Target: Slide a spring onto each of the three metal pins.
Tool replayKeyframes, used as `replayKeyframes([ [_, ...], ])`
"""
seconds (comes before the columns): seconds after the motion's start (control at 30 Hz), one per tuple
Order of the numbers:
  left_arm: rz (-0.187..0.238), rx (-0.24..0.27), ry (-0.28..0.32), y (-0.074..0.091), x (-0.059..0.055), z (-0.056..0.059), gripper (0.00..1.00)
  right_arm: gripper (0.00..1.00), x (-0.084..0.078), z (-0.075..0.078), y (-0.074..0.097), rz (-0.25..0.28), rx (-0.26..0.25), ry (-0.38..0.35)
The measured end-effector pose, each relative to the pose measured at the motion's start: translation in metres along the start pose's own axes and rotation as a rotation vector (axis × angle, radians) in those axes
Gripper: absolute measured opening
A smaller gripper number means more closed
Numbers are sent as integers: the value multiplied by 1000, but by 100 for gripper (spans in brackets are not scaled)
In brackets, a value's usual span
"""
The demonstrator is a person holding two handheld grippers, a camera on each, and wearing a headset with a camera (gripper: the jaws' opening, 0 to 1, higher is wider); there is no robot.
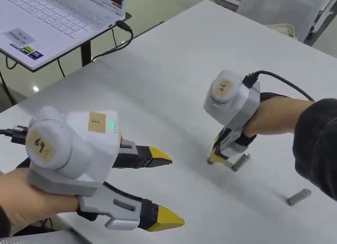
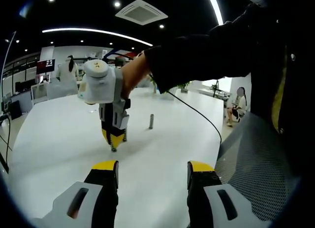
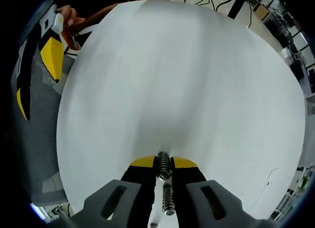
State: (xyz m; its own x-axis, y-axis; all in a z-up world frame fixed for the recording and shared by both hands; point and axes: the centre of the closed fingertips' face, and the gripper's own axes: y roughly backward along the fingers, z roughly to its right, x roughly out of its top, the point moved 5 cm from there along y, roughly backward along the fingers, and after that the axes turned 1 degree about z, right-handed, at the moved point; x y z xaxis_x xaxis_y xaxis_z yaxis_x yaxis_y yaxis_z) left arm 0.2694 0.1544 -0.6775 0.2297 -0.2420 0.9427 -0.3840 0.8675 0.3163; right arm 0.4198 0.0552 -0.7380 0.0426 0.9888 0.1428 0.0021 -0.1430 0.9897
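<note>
White bench top (image 1: 174, 75), with a laptop (image 1: 47, 17) off at the far left corner, so lots of bare surface to work on.

The right gripper (image 1: 215, 158) is tipped nose-down at the table with its jaws clamped on the held spring (image 3: 163, 165). In the right gripper view the coil is pinched between the yellow tips, and its long axis runs back along the jaws toward the camera, not across them. In the head view it pokes out sideways from the tips, low over the table. I honestly can't tell if it's touching the surface, and whether a pin is already inside that coil is too small to call.

Further out on the same side, the loose spring (image 1: 298, 197) lies flat on the table, clear of the held one and on a similar slant. It's way closer to the right gripper than to the other one.

The left gripper (image 1: 166, 188) hovers at the near left, jaws spread wide and holding nothing, well apart from all of that.

My guess is the next bit is all about axis alignment: coil and pin have to be in line before anything slides. Right now only the right side is placed to do that.
</note>
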Motion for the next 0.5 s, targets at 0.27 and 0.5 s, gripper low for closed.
replayKeyframes([
  [0.27,3,2,3,0,0,-1,51,9,1,2,2,13,-8,0],
  [0.5,-2,0,3,0,0,0,51,13,2,2,5,35,-16,-7],
])
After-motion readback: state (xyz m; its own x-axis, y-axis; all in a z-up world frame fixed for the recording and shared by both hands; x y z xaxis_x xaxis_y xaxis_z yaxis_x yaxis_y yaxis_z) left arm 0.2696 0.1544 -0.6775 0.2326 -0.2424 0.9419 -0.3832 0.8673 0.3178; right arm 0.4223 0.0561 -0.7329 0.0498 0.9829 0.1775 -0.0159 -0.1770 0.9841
